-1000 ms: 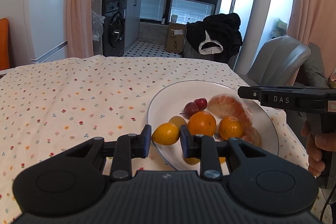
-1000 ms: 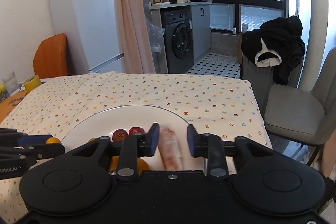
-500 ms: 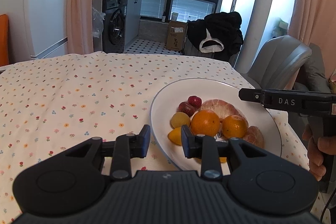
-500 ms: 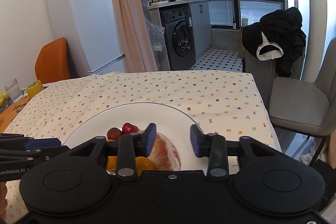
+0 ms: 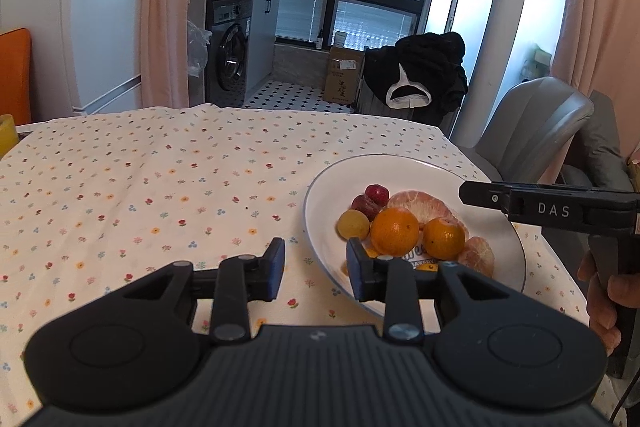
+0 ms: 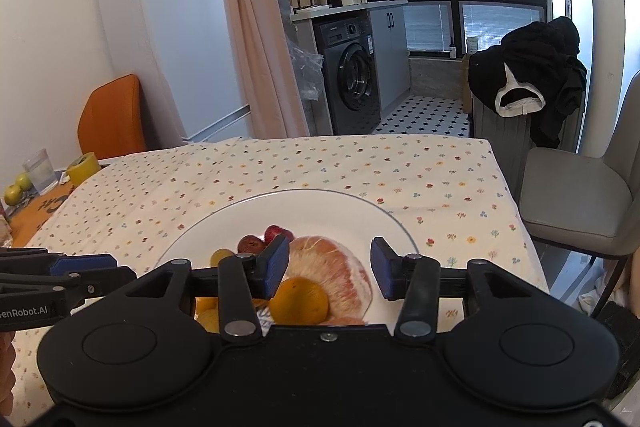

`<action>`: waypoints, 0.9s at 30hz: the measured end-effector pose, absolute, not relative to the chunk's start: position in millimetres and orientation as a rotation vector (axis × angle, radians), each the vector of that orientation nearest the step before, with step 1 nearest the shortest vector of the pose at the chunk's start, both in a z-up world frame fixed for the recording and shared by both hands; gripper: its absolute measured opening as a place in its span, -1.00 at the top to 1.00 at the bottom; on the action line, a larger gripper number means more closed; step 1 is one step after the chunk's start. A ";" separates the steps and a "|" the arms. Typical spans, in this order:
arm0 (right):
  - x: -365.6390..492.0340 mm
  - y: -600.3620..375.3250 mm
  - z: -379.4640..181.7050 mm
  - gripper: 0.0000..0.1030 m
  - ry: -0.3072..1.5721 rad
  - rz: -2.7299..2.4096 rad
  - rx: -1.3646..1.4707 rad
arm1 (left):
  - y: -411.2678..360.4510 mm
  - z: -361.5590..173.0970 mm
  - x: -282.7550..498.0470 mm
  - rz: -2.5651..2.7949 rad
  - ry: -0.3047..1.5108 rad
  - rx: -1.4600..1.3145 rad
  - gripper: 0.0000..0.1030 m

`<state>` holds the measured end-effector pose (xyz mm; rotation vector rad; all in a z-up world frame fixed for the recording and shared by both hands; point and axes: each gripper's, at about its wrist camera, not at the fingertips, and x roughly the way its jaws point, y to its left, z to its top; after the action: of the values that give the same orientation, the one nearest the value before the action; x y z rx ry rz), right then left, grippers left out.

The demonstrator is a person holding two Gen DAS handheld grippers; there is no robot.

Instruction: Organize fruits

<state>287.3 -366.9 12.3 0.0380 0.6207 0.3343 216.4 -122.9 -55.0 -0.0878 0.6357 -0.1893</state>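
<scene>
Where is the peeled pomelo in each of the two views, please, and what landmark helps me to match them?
Left wrist view: the pomelo lies right of centre on the plate, behind two oranges.
Right wrist view: the pomelo lies low at centre, seen between the open right gripper fingers.
Shared landmark: the washing machine beyond the table.

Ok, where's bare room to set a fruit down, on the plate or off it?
On the white plate, the far half beyond the two red fruits is bare, as is the right side by the pomelo segment. The near-left is crowded with oranges. Off the plate, the floral tablecloth lies bare to the left.
</scene>
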 end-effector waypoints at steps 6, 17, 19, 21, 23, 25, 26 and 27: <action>275.7 -364.0 16.2 0.07 0.620 0.339 0.053 | -116.6 -49.0 205.3 -0.171 0.627 -0.099 0.30; 249.4 -352.6 21.0 -0.04 0.632 0.360 0.066 | -98.9 -38.8 179.4 -0.127 0.623 -0.118 -0.29; 244.7 -350.8 22.1 -0.06 0.632 0.363 0.073 | -96.1 -36.5 174.6 -0.117 0.624 -0.120 -0.38; 240.3 -349.2 24.3 -0.15 0.630 0.367 0.078 | -92.2 -34.5 168.6 -0.107 0.620 -0.121 -0.47; 234.9 -347.5 27.0 -0.27 0.621 0.369 0.079 | -88.7 -31.9 162.7 -0.098 0.617 -0.124 -0.51; 230.1 -345.5 30.3 -0.34 0.613 0.372 0.082 | -85.7 -29.5 158.1 -0.090 0.614 -0.127 -0.52; 228.6 -344.5 31.9 -0.34 0.613 0.374 0.085 | -83.9 -28.2 155.5 -0.087 0.612 -0.128 -0.53; 226.7 -344.0 33.6 -0.35 0.614 0.377 0.090 | -81.9 -26.9 152.9 -0.083 0.609 -0.130 -0.53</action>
<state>226.7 -344.0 33.6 0.0903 0.6144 0.3775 152.9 -81.9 -26.9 -0.1296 0.6092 -0.0834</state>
